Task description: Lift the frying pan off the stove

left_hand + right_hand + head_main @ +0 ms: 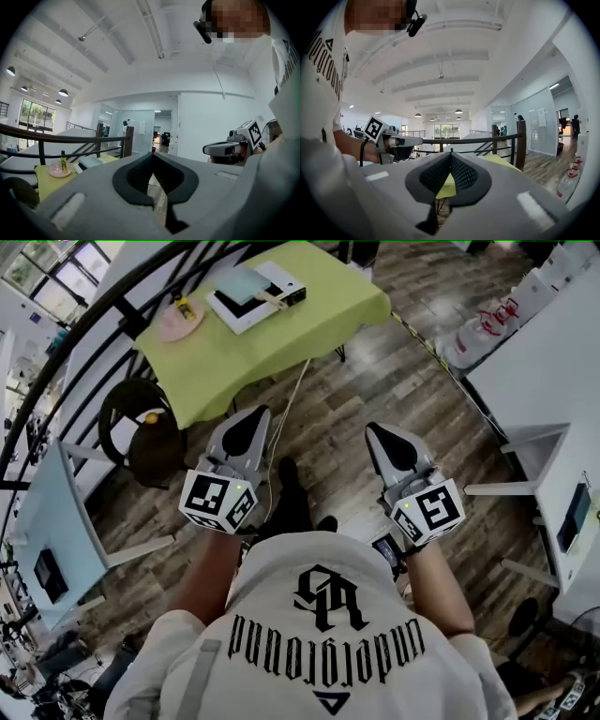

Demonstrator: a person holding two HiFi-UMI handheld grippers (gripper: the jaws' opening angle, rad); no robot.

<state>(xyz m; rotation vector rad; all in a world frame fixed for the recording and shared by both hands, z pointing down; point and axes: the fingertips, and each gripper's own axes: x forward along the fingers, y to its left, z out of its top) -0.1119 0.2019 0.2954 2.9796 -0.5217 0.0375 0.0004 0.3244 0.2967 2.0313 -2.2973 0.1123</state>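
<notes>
On a green-clothed table (309, 320) ahead lies a flat white-edged stove (246, 306) with a pale teal pan (242, 284) on it, its light handle (274, 299) pointing right. My left gripper (258, 415) and right gripper (372, 429) hang side by side over the wooden floor, well short of the table, both shut and empty. In the left gripper view the closed left gripper (152, 155) points past the table (44, 183) and the stove (89, 163). In the right gripper view the closed right gripper (450, 154) points at the green cloth (446, 187).
A pink plate (178, 324) with a small yellow bottle sits at the table's left end. A black chair (141, 432) stands beside it, a dark railing (84, 329) curves behind. White desks (553, 381) line the right, and spray bottles (478, 329) stand on the floor.
</notes>
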